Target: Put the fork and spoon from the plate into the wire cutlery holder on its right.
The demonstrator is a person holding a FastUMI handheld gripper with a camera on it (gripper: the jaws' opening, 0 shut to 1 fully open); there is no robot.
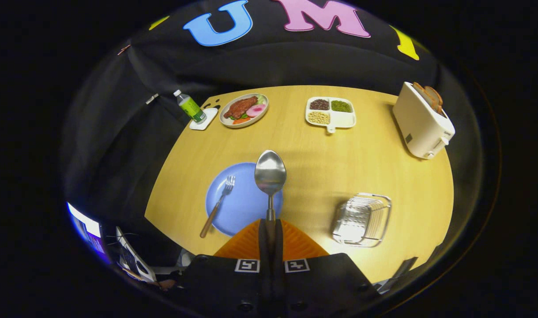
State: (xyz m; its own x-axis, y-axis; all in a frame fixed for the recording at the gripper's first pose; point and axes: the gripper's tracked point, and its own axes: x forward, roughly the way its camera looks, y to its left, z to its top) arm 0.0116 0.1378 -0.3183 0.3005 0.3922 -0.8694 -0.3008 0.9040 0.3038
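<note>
Spoon is clamped by its handle between the fingers of the gripper, bowl pointing forward, raised above the blue plate's right edge; the fork lies on the plate, tines away, wooden handle overhanging the near rim. To do this step well, I would carry the spoon rightward over the wire cutlery holder, which stands on the table well to the right of the plate; then lower it gently inside before opening the fingers, so it does not bounce on the wires. The spoon is polished metal, smooth and rounded; the holder is a shiny rectangular wire basket; the plate is matt and round.
</note>
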